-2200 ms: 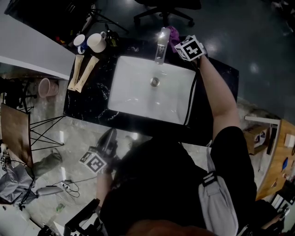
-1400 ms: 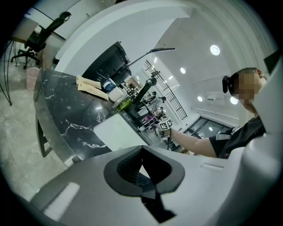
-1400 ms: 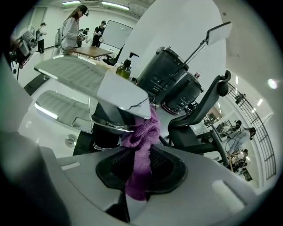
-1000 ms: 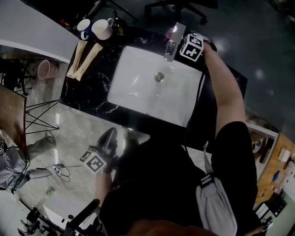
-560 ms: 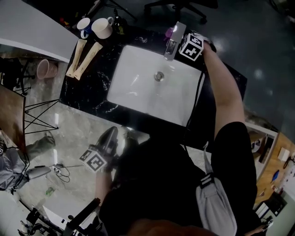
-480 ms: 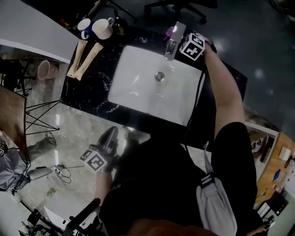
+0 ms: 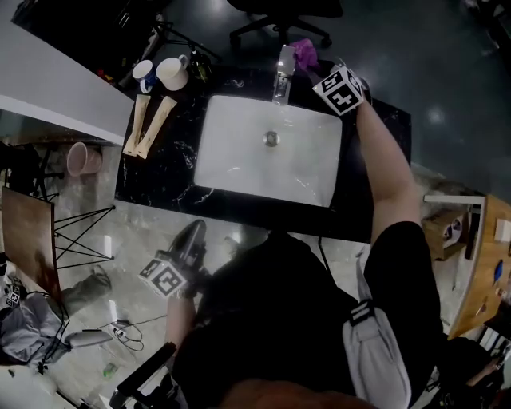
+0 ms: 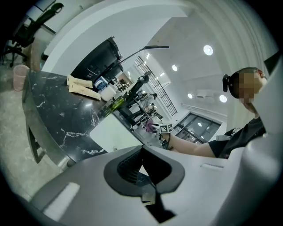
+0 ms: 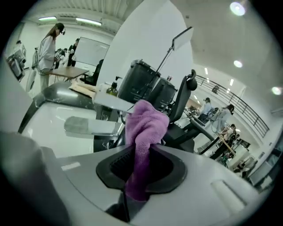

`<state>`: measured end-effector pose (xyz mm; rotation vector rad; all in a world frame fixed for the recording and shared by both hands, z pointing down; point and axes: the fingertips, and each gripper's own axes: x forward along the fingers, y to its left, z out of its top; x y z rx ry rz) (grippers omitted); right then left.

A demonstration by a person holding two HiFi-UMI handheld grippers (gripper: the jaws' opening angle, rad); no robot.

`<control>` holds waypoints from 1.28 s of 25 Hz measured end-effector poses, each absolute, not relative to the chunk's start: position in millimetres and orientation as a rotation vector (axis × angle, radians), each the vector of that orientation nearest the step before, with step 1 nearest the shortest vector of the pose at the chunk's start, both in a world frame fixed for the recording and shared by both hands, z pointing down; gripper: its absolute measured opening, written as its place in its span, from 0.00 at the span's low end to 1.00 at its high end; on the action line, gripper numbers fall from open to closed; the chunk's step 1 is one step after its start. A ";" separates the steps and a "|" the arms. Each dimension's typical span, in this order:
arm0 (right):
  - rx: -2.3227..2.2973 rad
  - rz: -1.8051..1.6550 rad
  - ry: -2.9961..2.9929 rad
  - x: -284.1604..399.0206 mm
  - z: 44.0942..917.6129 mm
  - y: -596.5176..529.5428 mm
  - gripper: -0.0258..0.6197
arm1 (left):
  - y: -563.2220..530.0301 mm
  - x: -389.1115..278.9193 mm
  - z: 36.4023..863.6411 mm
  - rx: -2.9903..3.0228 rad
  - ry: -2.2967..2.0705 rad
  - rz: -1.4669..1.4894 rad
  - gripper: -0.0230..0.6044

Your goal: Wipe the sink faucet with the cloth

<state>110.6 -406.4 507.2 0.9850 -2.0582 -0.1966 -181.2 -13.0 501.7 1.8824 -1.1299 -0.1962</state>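
Note:
A white sink (image 7: 239,168) is set in a black marble counter (image 7: 160,172). Its chrome faucet (image 7: 281,65) stands at the far rim. My right gripper (image 7: 316,67) is shut on a purple cloth (image 7: 303,53), held just right of the faucet's top. In the right gripper view the cloth (image 9: 144,123) bunches up out of the right gripper (image 9: 141,152), with the faucet (image 9: 88,126) to its left and apart from it. My left gripper (image 7: 194,233) hangs low in front of the counter, shut with nothing in it; in its own view the left gripper (image 8: 142,152) points over the sink (image 8: 112,132).
Two mugs (image 7: 168,72) and a dark bottle (image 7: 198,68) stand at the counter's far left corner, with two long paper packets (image 7: 144,126) beside them. A pink cup (image 7: 78,156) sits on the floor at left. An office chair (image 7: 279,12) is behind the counter.
My right gripper has lifted with the cloth and moved off to the right of the faucet, rolling as it went. The left gripper stays low in front of the counter.

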 end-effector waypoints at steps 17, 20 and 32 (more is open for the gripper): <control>0.882 1.342 -3.008 -36.7 391.8 -77.4 0.18 | -4.3 -152.3 453.4 2.142 -0.651 -0.219 0.14; 0.819 1.330 -2.935 -65.3 409.2 -34.5 0.18 | -3.0 -144.7 439.2 2.178 -0.572 -0.245 0.32; 0.803 1.187 -2.787 -109.9 453.2 61.7 0.18 | 34.1 -115.4 433.0 2.212 -0.355 -0.186 0.19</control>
